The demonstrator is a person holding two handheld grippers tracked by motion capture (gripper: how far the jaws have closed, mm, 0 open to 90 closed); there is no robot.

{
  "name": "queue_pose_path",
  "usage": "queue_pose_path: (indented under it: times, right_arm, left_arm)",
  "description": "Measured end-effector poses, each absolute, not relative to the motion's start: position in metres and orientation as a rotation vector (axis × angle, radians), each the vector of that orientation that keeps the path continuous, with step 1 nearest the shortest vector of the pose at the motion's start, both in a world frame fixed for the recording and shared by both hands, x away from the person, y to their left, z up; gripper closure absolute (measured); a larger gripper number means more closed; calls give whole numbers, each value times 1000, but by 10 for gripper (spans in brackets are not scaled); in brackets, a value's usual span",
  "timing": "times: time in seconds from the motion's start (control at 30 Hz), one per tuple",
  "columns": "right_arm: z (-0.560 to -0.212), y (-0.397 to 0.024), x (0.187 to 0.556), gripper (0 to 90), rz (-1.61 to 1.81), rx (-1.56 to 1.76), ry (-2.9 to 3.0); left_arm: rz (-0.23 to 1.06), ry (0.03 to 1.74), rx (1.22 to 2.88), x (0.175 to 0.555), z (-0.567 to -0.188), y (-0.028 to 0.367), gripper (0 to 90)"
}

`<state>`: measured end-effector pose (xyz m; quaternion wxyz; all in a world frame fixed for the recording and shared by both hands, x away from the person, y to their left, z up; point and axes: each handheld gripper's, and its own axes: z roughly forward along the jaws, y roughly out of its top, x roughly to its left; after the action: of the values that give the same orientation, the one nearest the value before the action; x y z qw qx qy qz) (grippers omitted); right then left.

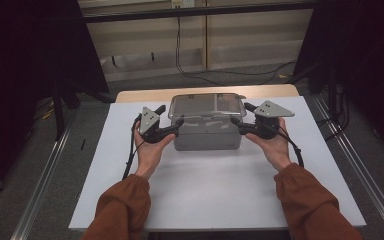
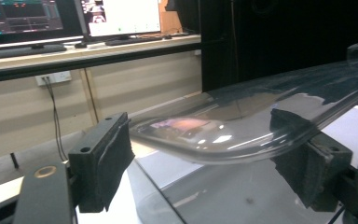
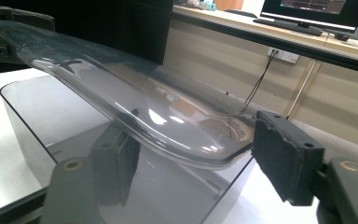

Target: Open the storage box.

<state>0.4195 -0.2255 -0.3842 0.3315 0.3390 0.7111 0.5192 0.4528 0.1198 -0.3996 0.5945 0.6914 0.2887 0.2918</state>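
A clear plastic box (image 1: 207,140) stands at the middle back of the white table (image 1: 205,190). Its clear lid (image 1: 207,105) hovers just above the box rim. My left gripper (image 1: 171,115) holds the lid's left end and my right gripper (image 1: 241,113) its right end. In the left gripper view the lid (image 2: 242,116) spans between the two pads (image 2: 112,154), which press on its rim. In the right gripper view the lid (image 3: 121,93) sits apart from the box (image 3: 37,121) below, its end caught between the pads (image 3: 279,158).
Bare white tabletop lies between the box and the person's sleeves (image 1: 125,205). Behind the table is a beige wall with hanging cables (image 1: 180,50). Dark stands flank both sides. A desk with monitors (image 2: 121,16) runs along the wall.
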Motion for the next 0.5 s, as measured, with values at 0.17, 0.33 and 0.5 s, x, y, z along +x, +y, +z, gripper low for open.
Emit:
queue_pose_path:
  times: [0.17, 0.33, 0.5]
  right_arm:
    - [-381, -228, 420, 380, 1381, 880, 1820]
    - [-379, -227, 424, 380, 1386, 872, 1809]
    - [-377, -227, 430, 418, 1402, 875, 1783]
  left_arm:
    - [684, 656, 1607, 455, -397, 118, 251]
    - [700, 646, 1604, 459, -392, 119, 258]
    - [691, 648, 1596, 464, -388, 120, 285]
